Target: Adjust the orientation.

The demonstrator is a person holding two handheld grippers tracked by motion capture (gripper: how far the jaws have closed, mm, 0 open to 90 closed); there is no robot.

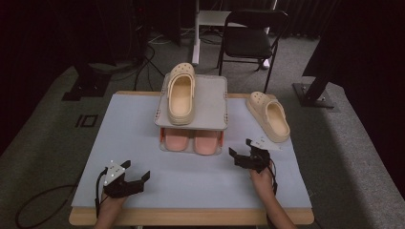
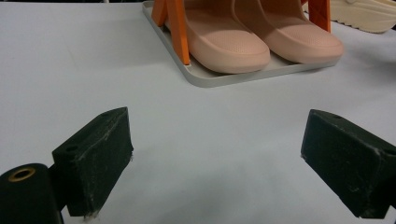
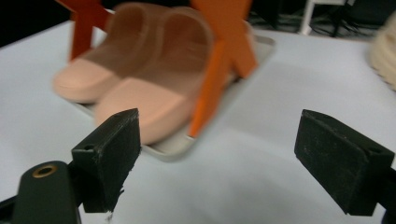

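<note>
Nearby, pink slippers [image 3: 126, 88], seemingly behind orange struts [image 3: 212, 81].

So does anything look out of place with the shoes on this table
One beige clog lies alone on the table, right of the two-tier rack, angled. Its mate sits on the rack's top shelf with a free spot beside it. The pink pair below sits neatly together. Both tools are open.

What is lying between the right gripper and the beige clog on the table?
Nothing: in the high view, bare table separates the right gripper from the beige clog just beyond it. Its jaws stand open.
</note>
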